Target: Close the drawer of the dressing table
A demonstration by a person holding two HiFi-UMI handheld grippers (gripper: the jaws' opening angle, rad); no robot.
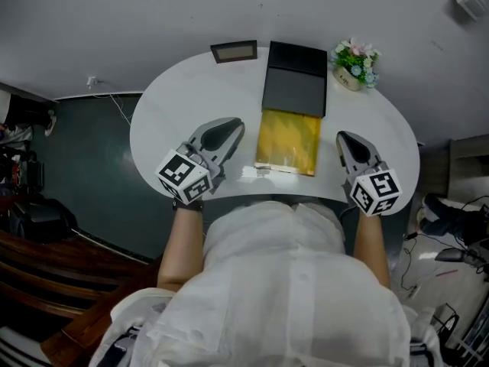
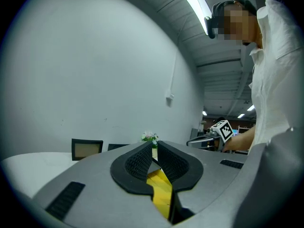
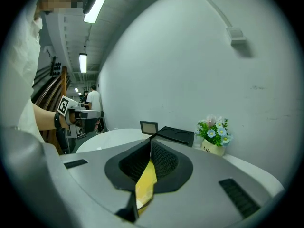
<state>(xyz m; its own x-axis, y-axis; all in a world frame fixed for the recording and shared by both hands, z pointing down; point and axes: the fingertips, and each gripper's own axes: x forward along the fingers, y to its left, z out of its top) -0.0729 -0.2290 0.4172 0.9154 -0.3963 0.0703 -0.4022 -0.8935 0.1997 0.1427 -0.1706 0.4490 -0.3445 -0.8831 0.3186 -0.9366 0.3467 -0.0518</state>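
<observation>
Drawer front is not plainly in view: as a judgement, it sits under the near rim of the white rounded dressing table (image 1: 153,128), where the person's white shirt (image 1: 290,281) covers it. The left gripper (image 1: 235,126) and right gripper (image 1: 343,137) hover over the tabletop either side of a glossy yellow rectangular packet (image 1: 288,140), each with jaws pressed together on nothing. Being a stiff panel on runners, it should slide lightly; a flat push at mid-front, square on, would likely keep it from skewing
</observation>
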